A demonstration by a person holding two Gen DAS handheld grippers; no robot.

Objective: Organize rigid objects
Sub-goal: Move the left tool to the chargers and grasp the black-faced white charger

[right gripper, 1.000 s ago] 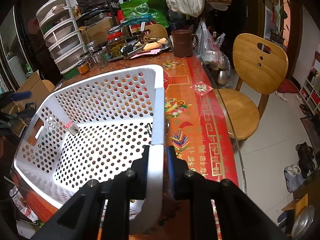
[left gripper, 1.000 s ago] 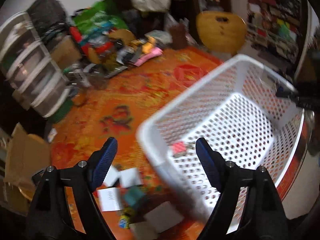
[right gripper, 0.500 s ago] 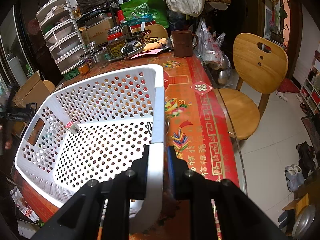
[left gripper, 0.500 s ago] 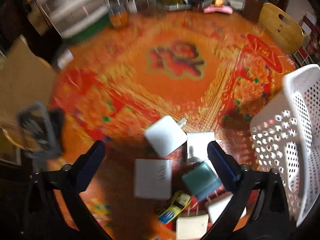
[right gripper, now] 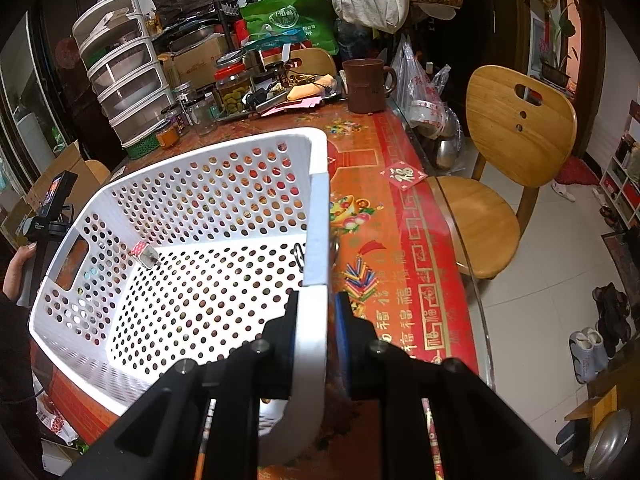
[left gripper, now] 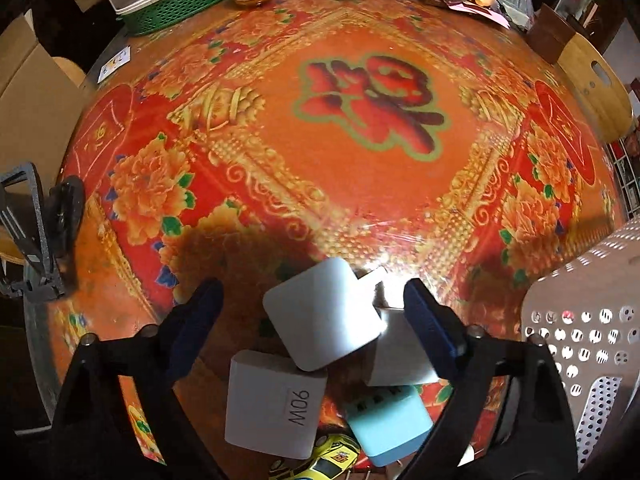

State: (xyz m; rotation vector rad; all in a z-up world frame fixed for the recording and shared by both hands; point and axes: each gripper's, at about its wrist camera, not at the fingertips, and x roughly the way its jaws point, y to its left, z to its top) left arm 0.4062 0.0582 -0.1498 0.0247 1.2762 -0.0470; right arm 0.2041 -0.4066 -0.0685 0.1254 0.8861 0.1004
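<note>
White basket [right gripper: 200, 216] nearly empty — my right tool [right gripper: 316, 316] clenches its rim; lower centre, left tool [left gripper: 312, 312] spread wide over unsorted chargers [left gripper: 324, 316].

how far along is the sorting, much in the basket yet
Barely started. The white basket holds just one small block and a clip. The right gripper clamps the basket rim. The left gripper, jaws open, hovers over the white chargers, blue charger and toy car.

My tabletop [left gripper: 360, 200] wears a glossy, printed plastic cover that throws back glare. The white basket [right gripper: 192, 208] is smooth perforated plastic. The white charger [left gripper: 320, 316] looks matt plastic. At right, the chair [right gripper: 516, 120] is varnished wood.
</note>
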